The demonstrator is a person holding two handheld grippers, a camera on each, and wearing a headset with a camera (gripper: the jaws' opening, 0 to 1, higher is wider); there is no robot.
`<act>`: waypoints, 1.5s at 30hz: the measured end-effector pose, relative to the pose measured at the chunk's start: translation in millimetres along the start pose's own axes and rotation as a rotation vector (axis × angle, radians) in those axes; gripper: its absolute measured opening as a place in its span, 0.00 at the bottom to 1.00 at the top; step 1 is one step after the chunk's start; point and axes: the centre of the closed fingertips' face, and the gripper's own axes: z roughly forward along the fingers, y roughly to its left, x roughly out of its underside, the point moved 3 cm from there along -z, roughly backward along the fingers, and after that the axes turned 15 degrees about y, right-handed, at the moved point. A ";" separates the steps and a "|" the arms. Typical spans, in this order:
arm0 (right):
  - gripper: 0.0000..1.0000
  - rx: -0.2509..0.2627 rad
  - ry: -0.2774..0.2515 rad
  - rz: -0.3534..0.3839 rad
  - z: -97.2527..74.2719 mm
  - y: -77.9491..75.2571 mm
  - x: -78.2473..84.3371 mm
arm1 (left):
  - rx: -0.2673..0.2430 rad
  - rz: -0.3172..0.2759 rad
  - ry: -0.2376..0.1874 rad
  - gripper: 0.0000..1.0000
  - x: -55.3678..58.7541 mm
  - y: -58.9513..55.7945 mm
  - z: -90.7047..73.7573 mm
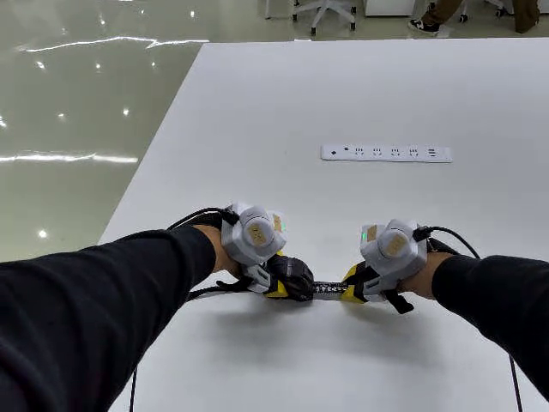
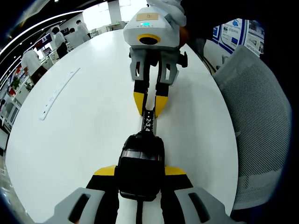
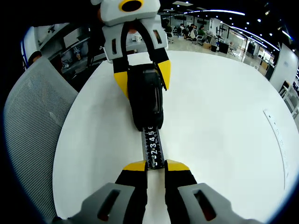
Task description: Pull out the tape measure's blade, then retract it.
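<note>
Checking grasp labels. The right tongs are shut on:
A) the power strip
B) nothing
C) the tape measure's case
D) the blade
D: the right tongs pinch the blade near its tip, while the left tongs clamp the black case.

Power strip (image 1: 386, 153) lies flat, a low obstacle. Bare white table (image 1: 257, 103) spreads left of it, beyond it and nearer, until the blade (image 1: 328, 288) drawn from the tape measure (image 1: 292, 276) stretches across.

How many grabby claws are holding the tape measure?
2. The left gripper clamps the black case; the right gripper pinches the blade pulled out of it.
</note>
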 end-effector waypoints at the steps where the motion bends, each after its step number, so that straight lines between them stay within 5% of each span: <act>1: 0.08 0.000 0.001 0.000 -0.5 -0.2 1.0 | 0.000 -0.001 0.000 0.30 0.0 0.0 0.0; 45: 0.08 0.033 0.017 0.085 -26.9 -2.8 70.9 | 0.007 -0.012 -0.008 0.31 -1.4 -0.9 0.5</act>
